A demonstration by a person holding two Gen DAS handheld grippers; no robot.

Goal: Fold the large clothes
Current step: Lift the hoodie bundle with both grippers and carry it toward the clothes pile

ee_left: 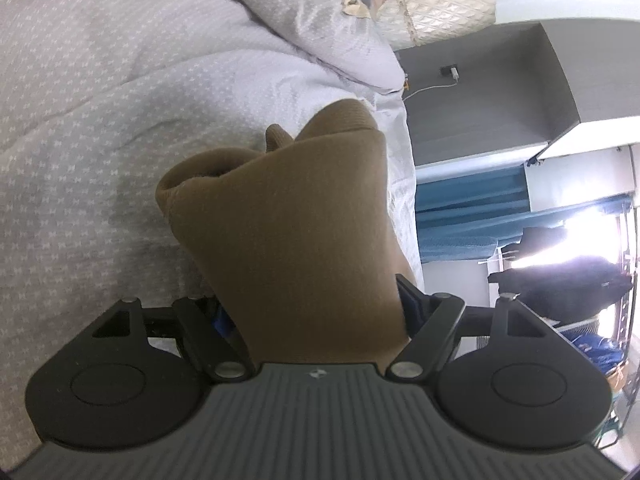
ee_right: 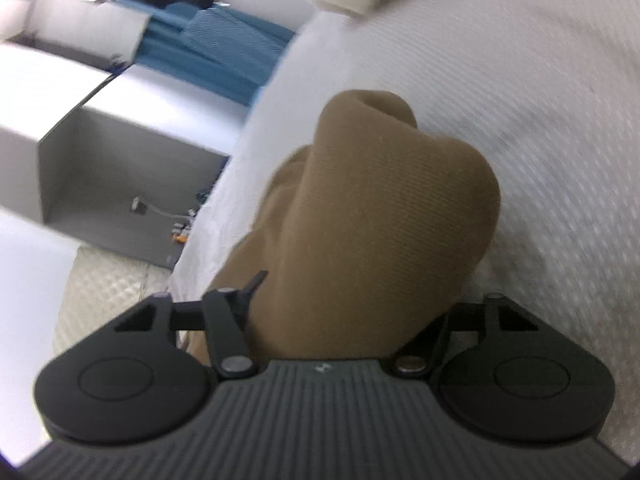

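A thick wad of tan ribbed knit garment (ee_left: pixel 296 216), soft and rounded at its folds, fills both views above the pale dotted quilt (ee_left: pixel 100 120) of the bed, with the left hand-held gripper (ee_left: pixel 316 304) and the right hand-held gripper (ee_right: pixel 352 308) each clamped on it.

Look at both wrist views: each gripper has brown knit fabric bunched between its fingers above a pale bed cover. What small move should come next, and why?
Probably lift both grippers and draw them apart. The brown garment fills the left gripper and the right gripper as thick rolled bunches, so it seems too crumpled to fold. Spreading it flat over the bed cover would likely expose its edges first.
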